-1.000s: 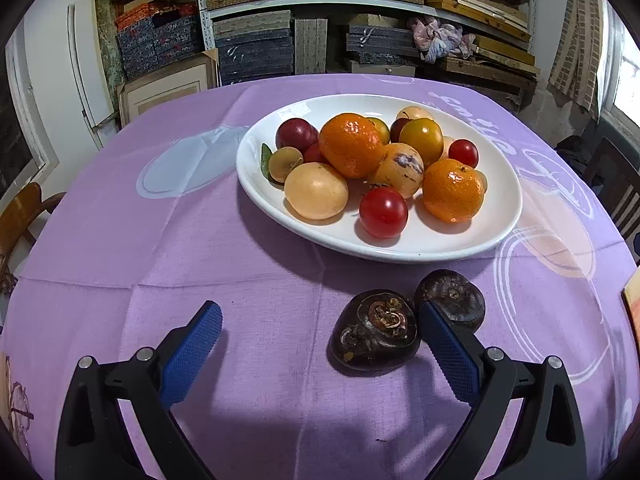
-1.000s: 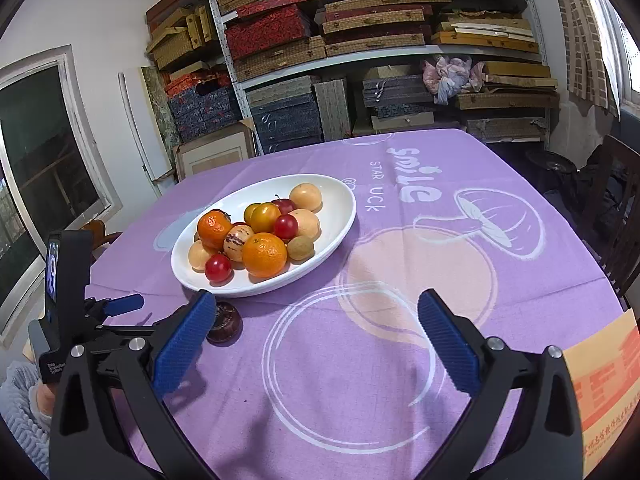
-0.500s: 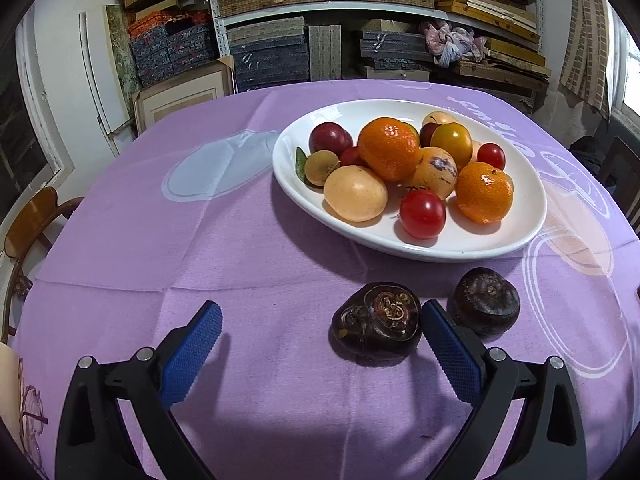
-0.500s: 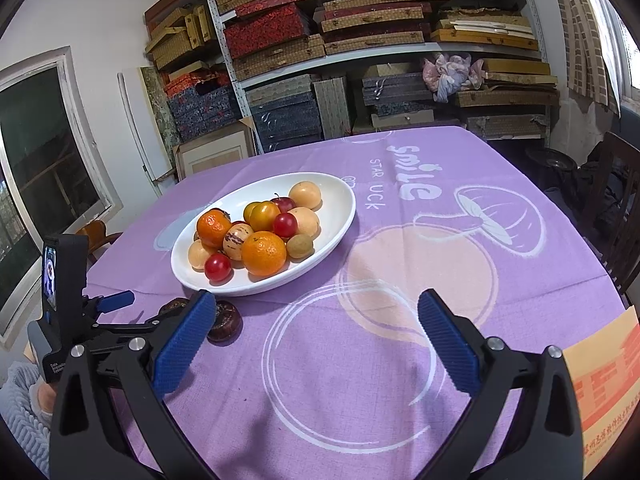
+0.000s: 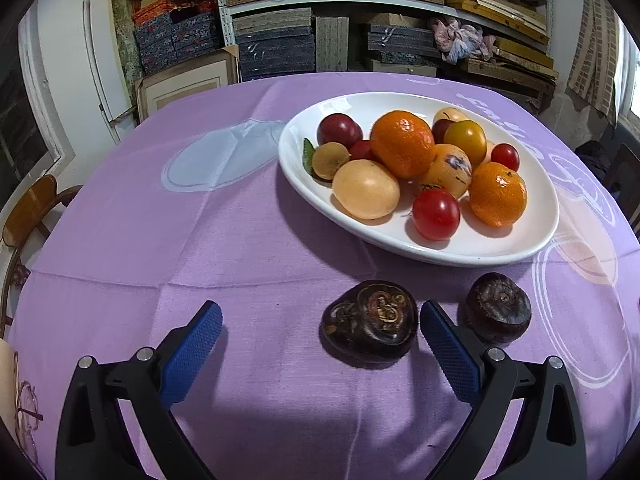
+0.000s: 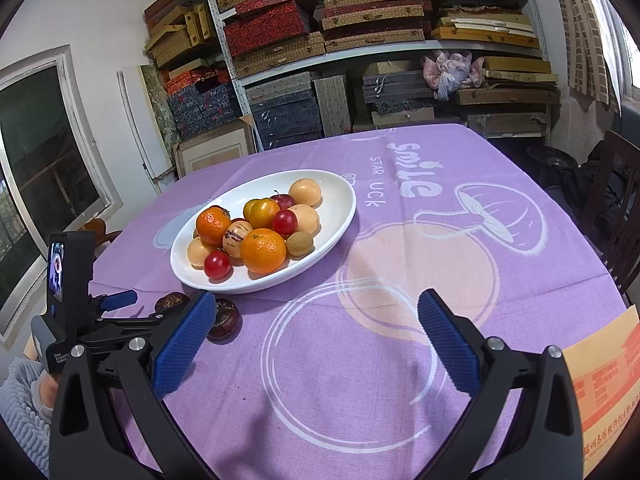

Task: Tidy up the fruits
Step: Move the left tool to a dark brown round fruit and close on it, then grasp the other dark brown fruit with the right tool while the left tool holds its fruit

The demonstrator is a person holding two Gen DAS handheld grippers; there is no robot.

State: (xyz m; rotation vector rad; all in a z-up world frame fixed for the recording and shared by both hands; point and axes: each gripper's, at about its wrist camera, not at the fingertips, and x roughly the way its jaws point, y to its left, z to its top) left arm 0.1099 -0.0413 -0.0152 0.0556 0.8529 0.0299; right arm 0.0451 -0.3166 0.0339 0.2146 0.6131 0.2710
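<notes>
I am holding the left tongs (image 5: 320,332) wide open and empty, bracketing the nearer dark wrinkled fruit (image 5: 370,320) on the purple-clothed worktop (image 5: 160,240) for lifting into the white oval dish (image 5: 480,250). I am keeping the right tongs (image 6: 316,328) open, empty, aside.

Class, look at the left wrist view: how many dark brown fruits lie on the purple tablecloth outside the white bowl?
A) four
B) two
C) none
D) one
B: two dark fruits, one beside the other, lie on the tablecloth in front of the white bowl.
</notes>
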